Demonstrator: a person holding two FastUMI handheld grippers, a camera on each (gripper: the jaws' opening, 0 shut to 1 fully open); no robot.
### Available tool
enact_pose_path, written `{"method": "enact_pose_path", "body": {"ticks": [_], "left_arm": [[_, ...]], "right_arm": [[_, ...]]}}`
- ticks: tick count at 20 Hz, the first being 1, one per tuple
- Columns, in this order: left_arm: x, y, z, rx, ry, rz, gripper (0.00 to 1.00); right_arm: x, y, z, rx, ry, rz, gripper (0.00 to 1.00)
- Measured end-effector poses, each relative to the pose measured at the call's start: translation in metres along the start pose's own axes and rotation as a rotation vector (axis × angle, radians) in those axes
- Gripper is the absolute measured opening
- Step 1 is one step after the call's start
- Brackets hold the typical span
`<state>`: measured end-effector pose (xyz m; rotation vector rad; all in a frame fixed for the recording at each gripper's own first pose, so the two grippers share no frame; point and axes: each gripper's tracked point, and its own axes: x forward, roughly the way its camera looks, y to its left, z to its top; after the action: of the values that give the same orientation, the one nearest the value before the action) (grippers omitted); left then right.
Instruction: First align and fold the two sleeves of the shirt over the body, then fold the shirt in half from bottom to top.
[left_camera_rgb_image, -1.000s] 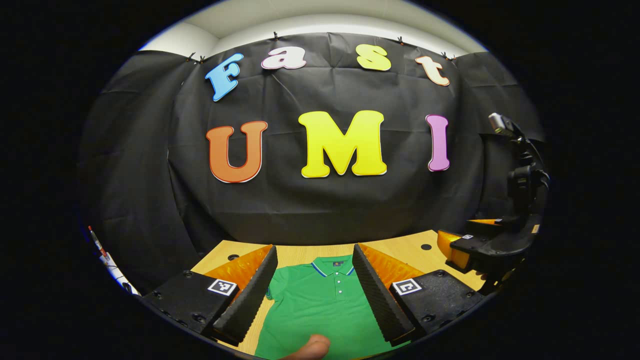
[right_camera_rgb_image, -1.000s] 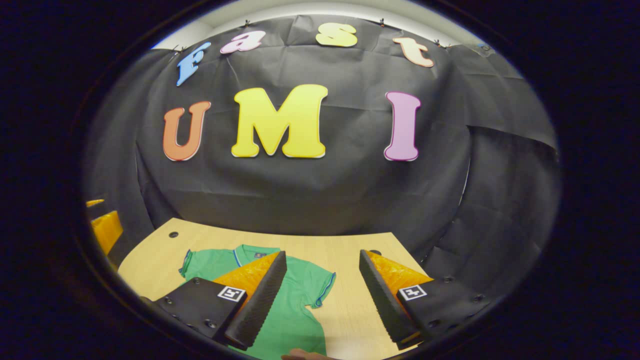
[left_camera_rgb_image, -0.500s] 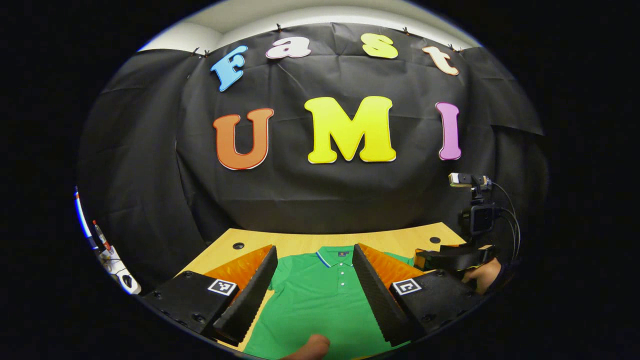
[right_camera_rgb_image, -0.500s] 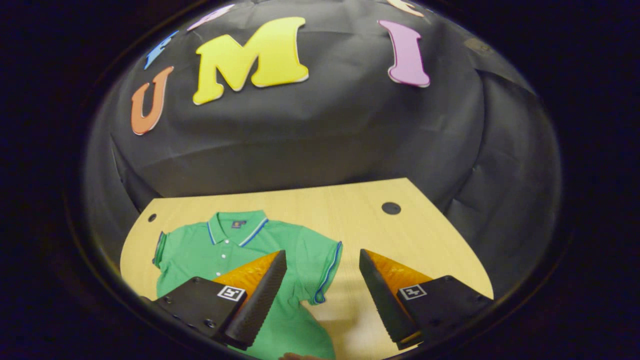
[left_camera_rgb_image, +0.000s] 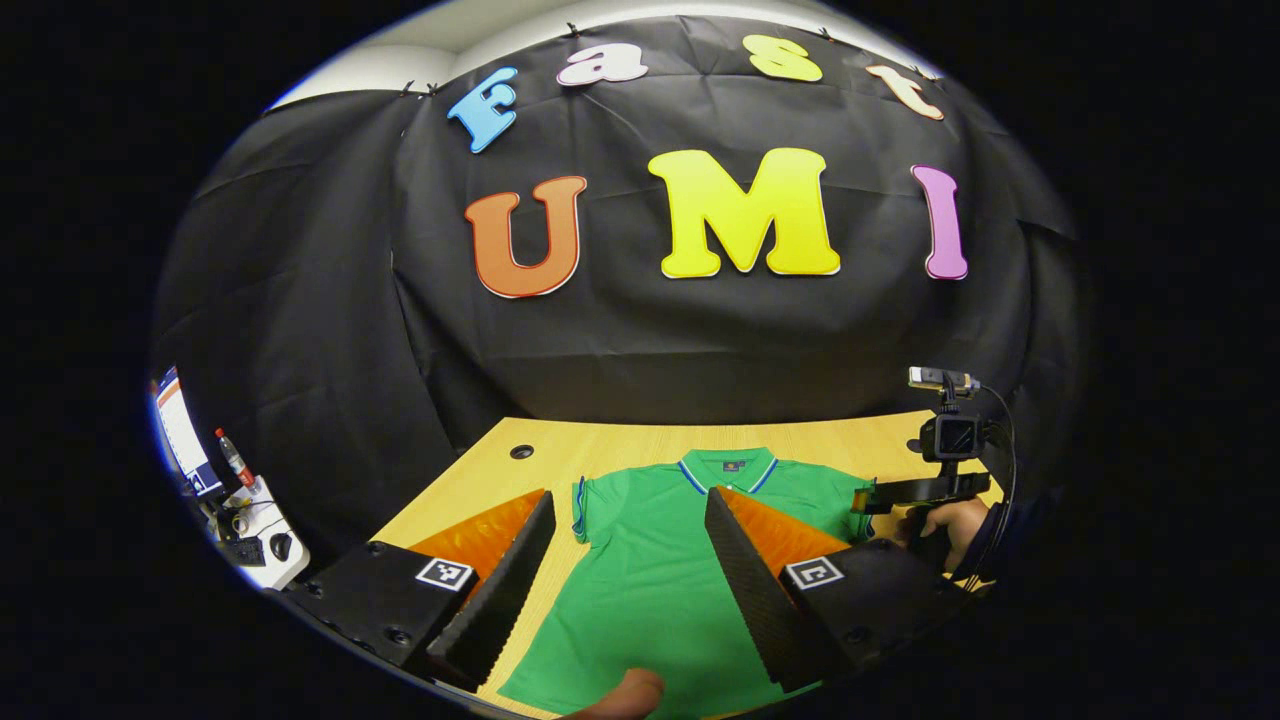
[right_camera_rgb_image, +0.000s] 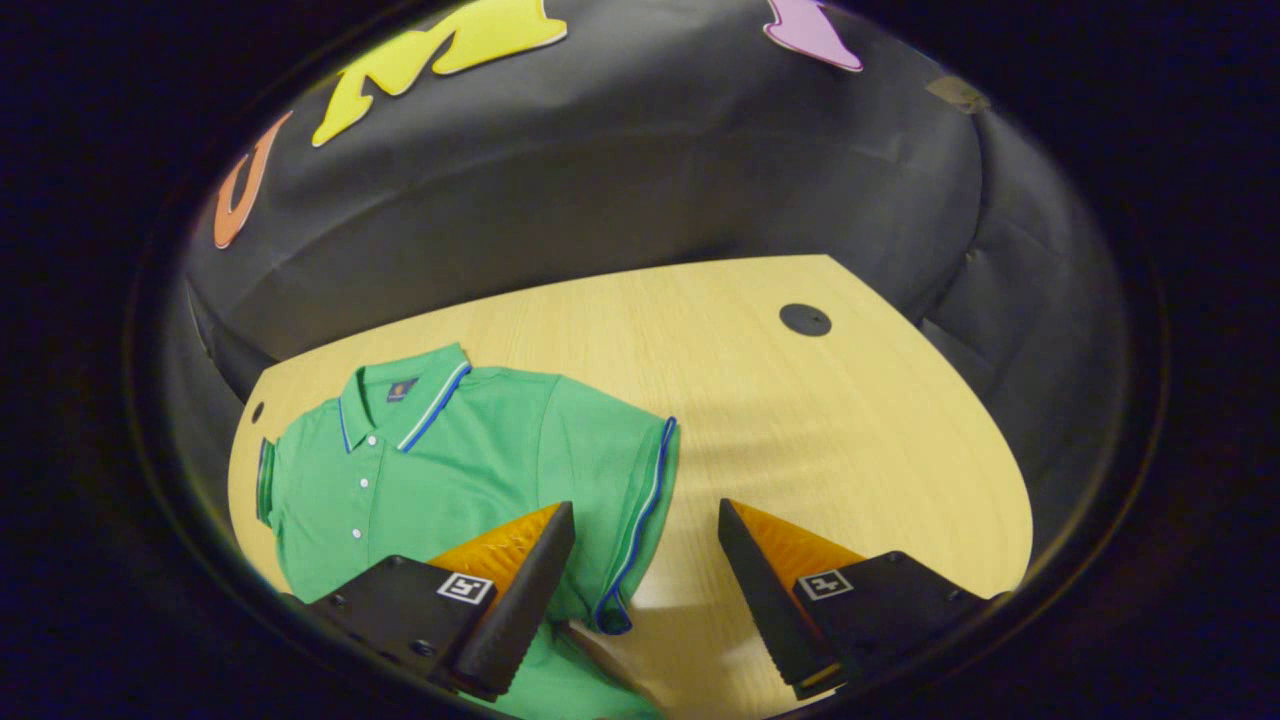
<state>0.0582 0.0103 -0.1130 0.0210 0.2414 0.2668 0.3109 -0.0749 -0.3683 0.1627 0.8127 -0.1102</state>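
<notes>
A green polo shirt (left_camera_rgb_image: 640, 570) with blue-trimmed collar and sleeves lies flat, face up, on the wooden table (left_camera_rgb_image: 470, 495). My left gripper (left_camera_rgb_image: 630, 495) hangs open above the shirt's body, and the left sleeve (left_camera_rgb_image: 585, 505) lies just beside its left finger. In the right gripper view the shirt (right_camera_rgb_image: 450, 450) spreads at the left. My right gripper (right_camera_rgb_image: 645, 505) is open over the right sleeve (right_camera_rgb_image: 625, 480), whose blue hem runs between the fingers. Farther off in the left gripper view, the right gripper (left_camera_rgb_image: 880, 497) and the hand holding it (left_camera_rgb_image: 945, 525) sit at the shirt's right shoulder.
Round cable holes mark the table at its back corners (left_camera_rgb_image: 521, 451) (right_camera_rgb_image: 805, 319). Bare wood (right_camera_rgb_image: 850, 420) stretches right of the sleeve. A side surface with a bottle and small items (left_camera_rgb_image: 245, 500) stands off the table's left edge. A thumb (left_camera_rgb_image: 625, 693) shows at the bottom.
The right gripper has dropped and tilted down toward the right sleeve. The left gripper has shifted left and back, bringing the left sleeve into its view. Both have stayed open.
</notes>
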Motion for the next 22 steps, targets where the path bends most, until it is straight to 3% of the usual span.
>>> {"method": "enact_pose_path", "body": {"ticks": [2,3,4,6,8,9,12,14,15,16,17,22], "left_arm": [[0.002,0.004,-0.001,-0.004,0.000,0.000,0.98],[0.004,0.006,-0.005,-0.011,0.006,-0.002,0.97],[0.005,0.008,-0.008,-0.020,0.013,-0.003,0.98],[0.007,0.012,-0.015,-0.032,0.035,-0.002,0.98],[0.007,0.015,-0.024,-0.042,0.059,-0.002,0.98],[0.008,0.016,-0.025,-0.044,0.063,-0.008,0.98],[0.009,0.020,-0.027,-0.028,0.063,-0.010,0.98],[0.009,0.024,-0.029,-0.033,0.066,-0.011,0.98],[0.009,0.026,-0.030,-0.036,0.070,-0.010,0.98],[0.008,0.030,-0.031,-0.037,0.074,-0.008,0.98],[0.007,0.031,-0.033,-0.037,0.076,-0.007,0.98],[0.006,0.045,-0.036,-0.028,0.078,0.007,0.98]], "right_arm": [[0.010,0.007,-0.003,-0.003,0.022,0.013,0.94],[0.013,0.007,0.001,0.005,0.020,0.007,0.83],[0.014,0.007,0.003,0.019,0.021,0.004,0.78],[0.017,0.007,0.006,0.037,0.028,-0.006,0.76],[0.018,0.005,0.006,0.048,0.029,-0.030,0.62],[0.019,0.007,0.004,0.048,0.040,-0.031,0.48],[0.022,0.002,-0.001,0.049,0.047,-0.061,0.49],[0.022,0.005,-0.001,0.077,0.058,-0.053,0.15],[0.021,0.005,0.000,0.081,0.057,-0.049,0.11],[0.024,0.003,0.002,0.073,0.052,-0.055,0.18],[0.023,0.003,0.001,0.065,0.046,-0.052,0.11],[0.024,0.003,0.007,0.078,0.022,-0.059,0.11]]}}
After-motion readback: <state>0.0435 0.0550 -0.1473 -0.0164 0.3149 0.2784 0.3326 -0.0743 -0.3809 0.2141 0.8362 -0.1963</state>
